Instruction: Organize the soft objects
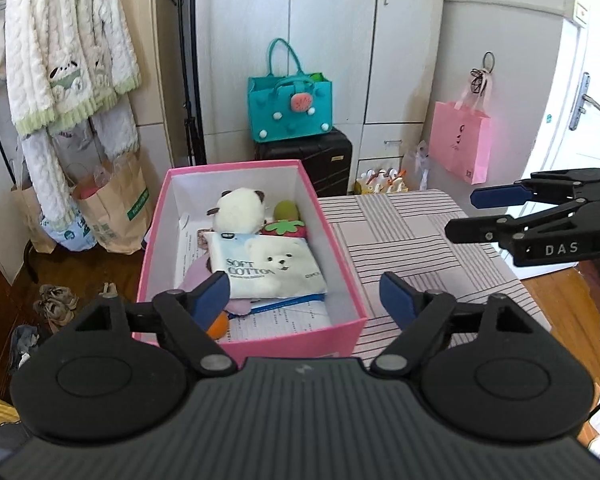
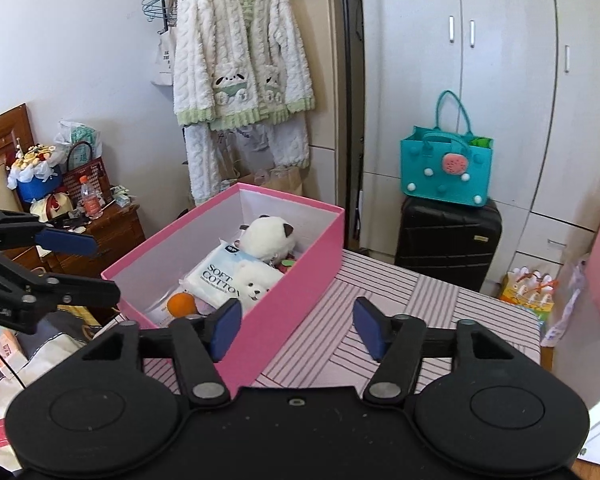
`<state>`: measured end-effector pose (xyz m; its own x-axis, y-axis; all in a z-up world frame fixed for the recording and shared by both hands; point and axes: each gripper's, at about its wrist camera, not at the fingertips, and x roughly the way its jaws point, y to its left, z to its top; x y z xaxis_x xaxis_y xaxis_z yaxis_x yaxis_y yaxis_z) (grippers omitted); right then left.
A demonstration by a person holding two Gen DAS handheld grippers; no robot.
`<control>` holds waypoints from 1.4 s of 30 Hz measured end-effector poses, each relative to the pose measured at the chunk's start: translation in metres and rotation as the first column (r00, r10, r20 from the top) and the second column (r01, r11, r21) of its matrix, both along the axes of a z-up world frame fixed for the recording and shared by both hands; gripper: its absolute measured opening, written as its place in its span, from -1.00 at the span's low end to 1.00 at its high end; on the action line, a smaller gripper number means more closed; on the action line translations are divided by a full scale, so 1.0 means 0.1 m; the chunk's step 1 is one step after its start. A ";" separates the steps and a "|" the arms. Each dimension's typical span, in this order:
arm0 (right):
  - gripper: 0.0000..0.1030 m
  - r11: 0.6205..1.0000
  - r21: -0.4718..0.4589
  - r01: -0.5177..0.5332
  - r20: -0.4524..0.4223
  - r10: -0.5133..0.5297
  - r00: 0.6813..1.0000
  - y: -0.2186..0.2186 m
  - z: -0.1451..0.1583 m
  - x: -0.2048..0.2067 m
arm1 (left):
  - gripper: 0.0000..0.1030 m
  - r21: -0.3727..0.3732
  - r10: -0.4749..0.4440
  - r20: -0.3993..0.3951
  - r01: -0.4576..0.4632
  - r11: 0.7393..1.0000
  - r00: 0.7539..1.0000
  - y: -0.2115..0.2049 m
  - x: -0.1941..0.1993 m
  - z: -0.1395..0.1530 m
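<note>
A pink box (image 1: 300,340) stands open on the striped tablecloth (image 1: 420,248). Inside lie a white plush with brown ears (image 1: 240,210), a "Soft Cotton" tissue pack (image 1: 272,264), a strawberry plush (image 1: 286,228), a green plush (image 1: 287,210), and an orange ball (image 1: 219,326) on something purple. My left gripper (image 1: 306,294) hovers open over the box's near end, holding nothing. My right gripper (image 1: 464,214) is open and empty above the table to the right. The right wrist view shows the box (image 2: 292,292), the tissue pack (image 2: 228,276), the right gripper (image 2: 296,320) and the left gripper (image 2: 104,268).
A teal felt bag (image 1: 290,102) sits on a black suitcase (image 1: 312,160) by the white wardrobe. A pink paper bag (image 1: 460,142) hangs at right. A fluffy white robe (image 2: 240,64) hangs at left above paper bags (image 1: 116,208). A cluttered wooden cabinet (image 2: 112,228) stands beyond the box.
</note>
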<state>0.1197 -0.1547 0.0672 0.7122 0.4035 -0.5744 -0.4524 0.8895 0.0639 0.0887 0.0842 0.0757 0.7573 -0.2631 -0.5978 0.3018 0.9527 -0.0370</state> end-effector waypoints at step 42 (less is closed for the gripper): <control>1.00 0.935 -0.026 0.355 0.116 -0.349 0.930 -0.20 -0.25 -1.23 | 1.00 0.030 0.180 0.088 -0.183 0.983 0.980 -0.42 -0.67 -0.38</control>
